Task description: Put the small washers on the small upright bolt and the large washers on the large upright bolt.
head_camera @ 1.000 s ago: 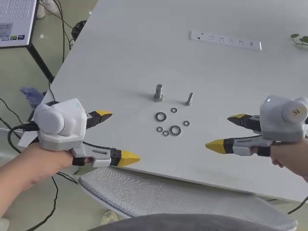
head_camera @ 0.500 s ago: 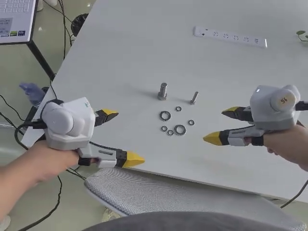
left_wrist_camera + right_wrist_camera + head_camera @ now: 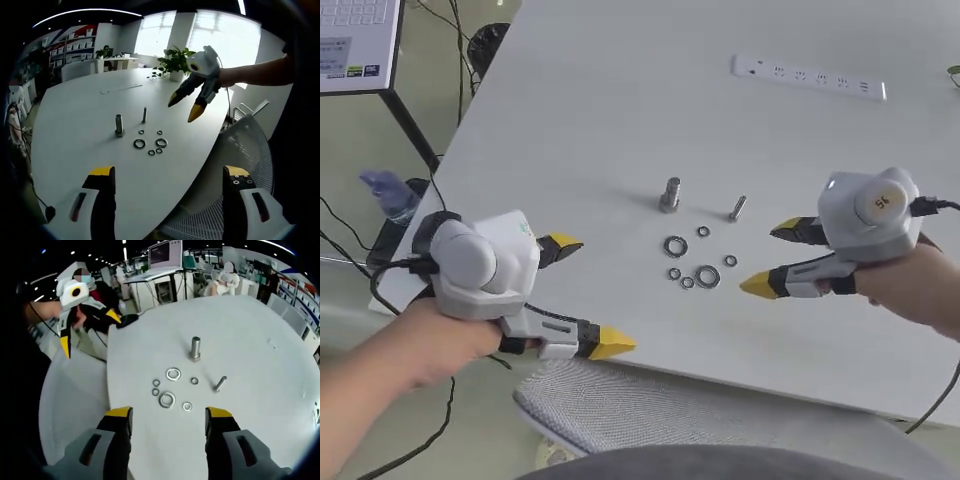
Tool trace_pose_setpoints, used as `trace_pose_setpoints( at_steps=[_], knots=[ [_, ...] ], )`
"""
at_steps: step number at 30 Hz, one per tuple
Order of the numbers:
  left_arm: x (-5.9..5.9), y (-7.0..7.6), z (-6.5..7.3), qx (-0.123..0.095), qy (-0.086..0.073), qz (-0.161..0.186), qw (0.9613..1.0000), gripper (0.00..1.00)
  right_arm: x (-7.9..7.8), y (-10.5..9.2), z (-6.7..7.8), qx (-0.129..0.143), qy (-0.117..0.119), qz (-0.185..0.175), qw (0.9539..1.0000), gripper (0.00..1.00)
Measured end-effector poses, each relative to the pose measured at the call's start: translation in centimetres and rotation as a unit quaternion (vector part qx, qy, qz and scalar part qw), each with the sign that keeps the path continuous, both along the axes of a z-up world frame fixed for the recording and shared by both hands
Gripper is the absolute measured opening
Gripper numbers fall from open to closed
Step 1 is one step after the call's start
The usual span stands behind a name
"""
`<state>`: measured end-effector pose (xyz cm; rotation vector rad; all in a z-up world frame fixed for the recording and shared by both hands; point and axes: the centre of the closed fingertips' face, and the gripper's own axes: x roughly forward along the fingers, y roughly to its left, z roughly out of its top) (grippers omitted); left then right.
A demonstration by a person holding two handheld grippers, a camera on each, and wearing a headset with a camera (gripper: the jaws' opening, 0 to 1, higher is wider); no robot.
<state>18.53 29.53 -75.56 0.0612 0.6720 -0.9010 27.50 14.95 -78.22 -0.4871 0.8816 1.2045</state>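
Six washers [image 3: 708,276] lie beside two bolts [image 3: 669,195].

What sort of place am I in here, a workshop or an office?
Most likely an open-plan office or lab: a long white rounded table with a white power strip, a leafy green potted plant by bright windows, and further desks with a computer monitor behind.

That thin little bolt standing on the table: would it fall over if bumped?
Probably: the small bolt stands on a narrow base and looks tall for its width, so a side nudge would likely tip it. Being round metal, it might then roll across the smooth table.
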Motion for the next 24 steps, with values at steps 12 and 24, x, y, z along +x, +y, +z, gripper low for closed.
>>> trace_pose_setpoints(
  at_steps=[12, 24],
  knots=[
    [0.4, 0.9, -0.3, 0.005, -0.007, -0.008, 0.9999, 0.91, -0.2, 2.1, -1.8, -0.043, -0.004, 0.052, 0.9977, 0.55],
    [0.6, 1.9, -0.6, 0.032, -0.028, -0.02, 0.9989, 0.9, 0.0, 2.7, -4.1, -0.063, 0.008, 0.062, 0.9961, 0.51]
  ],
)
